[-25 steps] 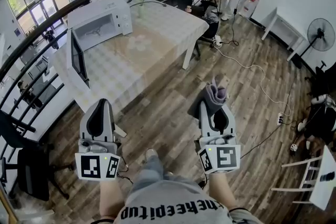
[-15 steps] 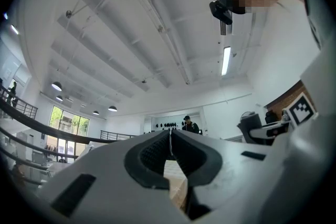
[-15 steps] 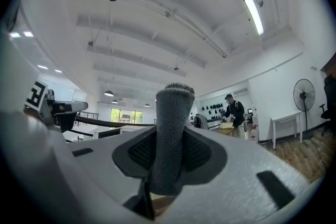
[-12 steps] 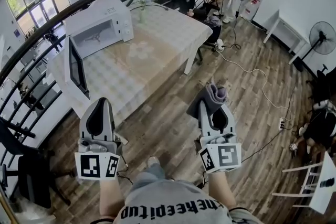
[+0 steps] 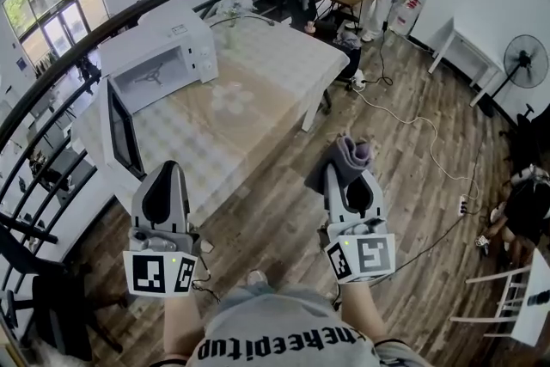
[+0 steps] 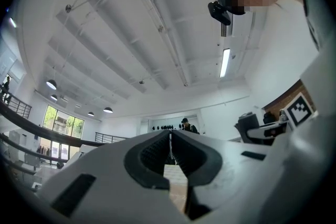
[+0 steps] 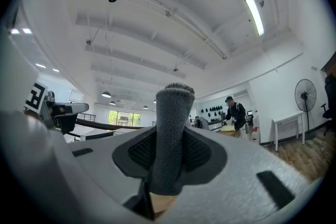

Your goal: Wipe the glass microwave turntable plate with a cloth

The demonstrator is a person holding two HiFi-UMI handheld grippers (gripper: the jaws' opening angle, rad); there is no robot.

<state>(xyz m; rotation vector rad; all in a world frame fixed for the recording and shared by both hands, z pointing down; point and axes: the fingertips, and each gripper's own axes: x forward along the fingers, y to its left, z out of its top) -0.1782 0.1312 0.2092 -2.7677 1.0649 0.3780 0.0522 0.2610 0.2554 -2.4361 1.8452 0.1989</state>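
Grey cloth (image 7: 170, 128) stands pinched upright in my right gripper (image 5: 348, 180), jaws clamped hard on it. My left gripper (image 5: 166, 178) is closed on nothing. Ahead, on the checked table (image 5: 284, 43), there's a faint round shape I take for the glass plate (image 5: 230, 95), though glare makes it hard to be sure. It lies forward and left of the cloth, well apart, near the open microwave (image 5: 159, 56). Left gripper's on the nearer side.

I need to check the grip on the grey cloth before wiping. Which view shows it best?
The right gripper view: the grey cloth fills the centre, clamped upright by the right gripper. The head view shows only its bunched top poking past the gripper. The left gripper view does not show it.
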